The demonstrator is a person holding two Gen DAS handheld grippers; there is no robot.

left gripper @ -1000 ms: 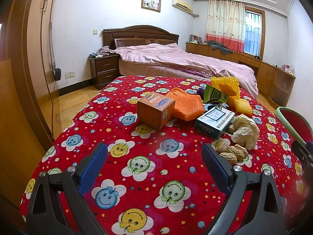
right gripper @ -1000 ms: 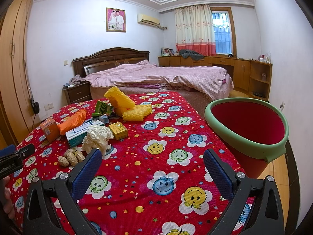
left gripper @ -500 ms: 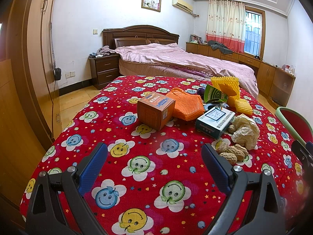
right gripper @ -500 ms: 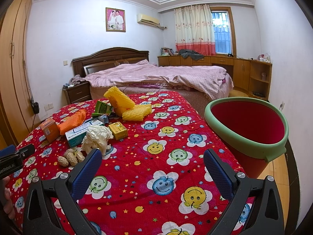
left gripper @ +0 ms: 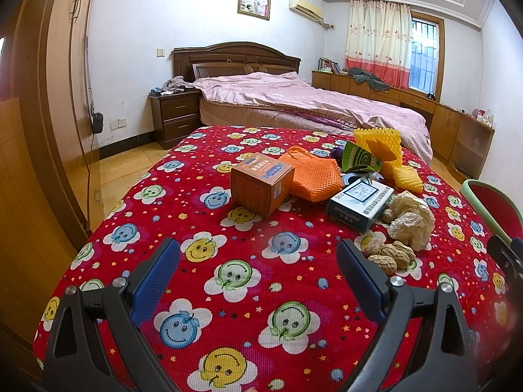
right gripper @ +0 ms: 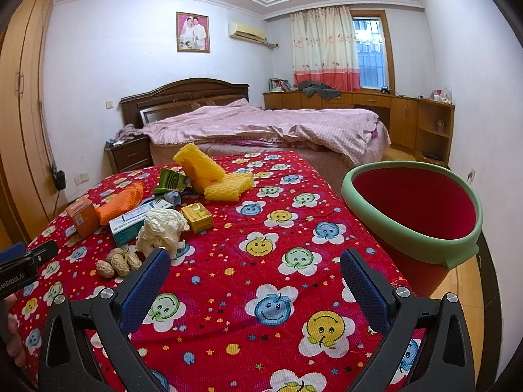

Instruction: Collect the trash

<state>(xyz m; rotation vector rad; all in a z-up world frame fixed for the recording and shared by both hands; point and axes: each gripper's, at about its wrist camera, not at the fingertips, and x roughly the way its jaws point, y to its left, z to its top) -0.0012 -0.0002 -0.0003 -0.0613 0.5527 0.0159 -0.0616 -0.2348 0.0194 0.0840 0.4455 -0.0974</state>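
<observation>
Trash lies on a red smiley-patterned cloth (left gripper: 228, 228): an orange box (left gripper: 260, 183), an orange net bag (left gripper: 313, 176), a white-green carton (left gripper: 359, 202), crumpled paper (left gripper: 412, 222), peanuts (left gripper: 389, 254), yellow foam netting (left gripper: 385, 150) and a green spiral pack (left gripper: 358, 158). The right wrist view adds a small yellow box (right gripper: 197, 217), with the paper (right gripper: 161, 228) and peanuts (right gripper: 119, 263) left of it. A red bin with a green rim (right gripper: 415, 205) stands at the right. My left gripper (left gripper: 258, 277) and right gripper (right gripper: 255, 281) are open and empty, above the cloth's near part.
A bed with a pink cover (left gripper: 294, 101) stands behind the table. A wardrobe (left gripper: 42, 98) is at the left, a nightstand (left gripper: 175, 114) beside the bed, low cabinets (right gripper: 392, 111) along the far right wall. The left gripper's tip (right gripper: 26, 261) shows at the right wrist view's left edge.
</observation>
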